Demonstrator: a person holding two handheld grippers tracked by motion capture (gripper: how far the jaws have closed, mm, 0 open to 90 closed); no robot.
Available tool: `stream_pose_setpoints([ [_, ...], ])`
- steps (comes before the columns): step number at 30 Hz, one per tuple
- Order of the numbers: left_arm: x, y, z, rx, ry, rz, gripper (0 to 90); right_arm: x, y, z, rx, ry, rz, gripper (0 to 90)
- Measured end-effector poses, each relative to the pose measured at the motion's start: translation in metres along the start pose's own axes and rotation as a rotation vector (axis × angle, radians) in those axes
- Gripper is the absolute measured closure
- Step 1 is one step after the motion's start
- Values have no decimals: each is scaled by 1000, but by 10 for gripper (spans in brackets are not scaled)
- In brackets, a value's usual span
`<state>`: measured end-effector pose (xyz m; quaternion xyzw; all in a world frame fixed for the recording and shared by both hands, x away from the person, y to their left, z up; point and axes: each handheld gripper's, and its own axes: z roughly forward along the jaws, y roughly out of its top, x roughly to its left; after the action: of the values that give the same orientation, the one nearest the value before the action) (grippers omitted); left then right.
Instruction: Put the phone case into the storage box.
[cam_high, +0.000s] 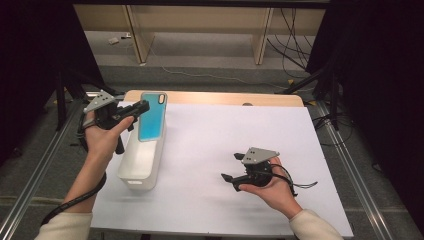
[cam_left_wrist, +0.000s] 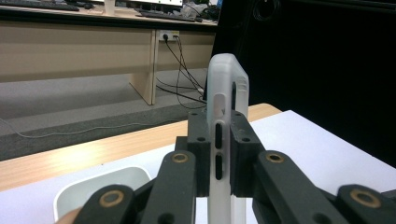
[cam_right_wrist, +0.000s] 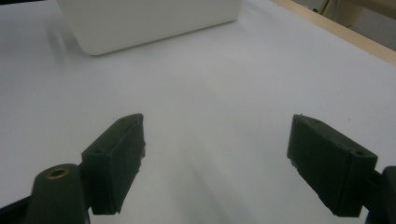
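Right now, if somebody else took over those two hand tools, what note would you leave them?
Left gripper: shut on the phone case, clamped by its edge and held above the white bin.
Right gripper: open, nothing between its jaws, low over the white sheet.
Done: case picked up.
Left: probably lowering the case into the bin and letting go.

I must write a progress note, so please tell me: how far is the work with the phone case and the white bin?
Done: the left gripper has its fingers clamped on the phone case. In hand: the case hangs upright over the white bin, apparently not yet resting inside. Left: probably lowering and releasing it. The right gripper waits open and empty above the white table.
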<state>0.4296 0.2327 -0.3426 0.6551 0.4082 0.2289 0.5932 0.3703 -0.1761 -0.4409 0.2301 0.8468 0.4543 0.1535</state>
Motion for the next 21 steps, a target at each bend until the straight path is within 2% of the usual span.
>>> stream_pose_setpoints([
  [21,9,0,3,3,-1,13,813,0,-1,-1,2,-3,4,203],
])
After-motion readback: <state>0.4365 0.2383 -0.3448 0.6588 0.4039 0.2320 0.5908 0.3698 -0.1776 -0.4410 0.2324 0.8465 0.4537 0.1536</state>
